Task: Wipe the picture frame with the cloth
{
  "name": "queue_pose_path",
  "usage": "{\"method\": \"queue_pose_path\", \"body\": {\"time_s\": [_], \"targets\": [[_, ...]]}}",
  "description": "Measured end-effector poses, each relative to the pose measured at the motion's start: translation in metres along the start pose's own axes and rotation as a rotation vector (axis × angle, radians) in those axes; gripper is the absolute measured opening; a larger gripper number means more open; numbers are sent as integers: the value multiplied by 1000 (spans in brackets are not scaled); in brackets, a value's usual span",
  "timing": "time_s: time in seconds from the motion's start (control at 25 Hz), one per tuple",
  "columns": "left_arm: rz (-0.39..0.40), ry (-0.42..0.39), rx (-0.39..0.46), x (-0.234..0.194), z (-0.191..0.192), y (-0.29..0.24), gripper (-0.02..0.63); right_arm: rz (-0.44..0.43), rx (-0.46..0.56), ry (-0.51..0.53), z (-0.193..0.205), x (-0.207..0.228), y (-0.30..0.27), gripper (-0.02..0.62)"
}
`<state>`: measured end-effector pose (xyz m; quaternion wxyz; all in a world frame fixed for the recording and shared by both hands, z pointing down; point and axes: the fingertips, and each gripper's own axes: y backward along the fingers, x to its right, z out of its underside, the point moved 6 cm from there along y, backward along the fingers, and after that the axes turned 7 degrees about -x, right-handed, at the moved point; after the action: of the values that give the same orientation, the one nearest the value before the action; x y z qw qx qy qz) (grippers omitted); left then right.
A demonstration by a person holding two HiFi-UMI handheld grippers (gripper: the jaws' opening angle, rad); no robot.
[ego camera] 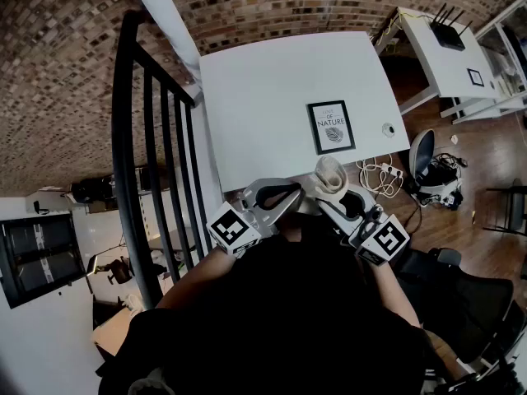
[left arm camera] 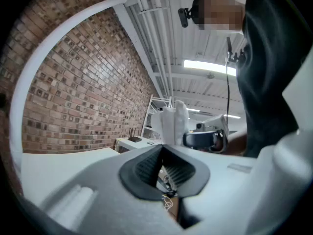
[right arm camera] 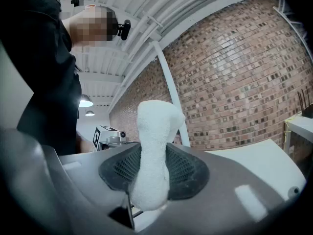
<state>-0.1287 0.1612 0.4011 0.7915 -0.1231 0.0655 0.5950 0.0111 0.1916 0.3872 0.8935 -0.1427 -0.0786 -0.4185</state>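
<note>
The black picture frame [ego camera: 331, 127] with a "NATURE" print lies flat near the right front of the white table [ego camera: 263, 89]. My right gripper [ego camera: 331, 197] is shut on a rolled white cloth [ego camera: 329, 174], which sticks up out of the jaws [right arm camera: 152, 146]. It hovers off the table's front edge, just short of the frame. Beside it on the left, my left gripper [ego camera: 282, 194] is held with its jaws together and nothing between them [left arm camera: 163, 164]. The left gripper view shows the cloth [left arm camera: 171, 124] and the right gripper [left arm camera: 205, 138] close ahead.
A black stair railing [ego camera: 136, 138] runs along the table's left side. A small round object [ego camera: 388, 128] sits at the table's right edge. Cables and a power strip [ego camera: 383, 175] lie on the floor, by a chair [ego camera: 424, 155]. A router [ego camera: 449, 33] stands on a far desk.
</note>
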Motion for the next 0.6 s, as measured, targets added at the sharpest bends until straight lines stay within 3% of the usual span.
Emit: {"method": "queue_pose_path", "body": {"time_s": [0.2,0.6], "targets": [[-48,-6,-2,-17,-12,-46,0,-64,61,18,-9,50,12,146],[-182,4,-27,-53,-45,-159,0,-174,18,32,-33,187,38,146]]}}
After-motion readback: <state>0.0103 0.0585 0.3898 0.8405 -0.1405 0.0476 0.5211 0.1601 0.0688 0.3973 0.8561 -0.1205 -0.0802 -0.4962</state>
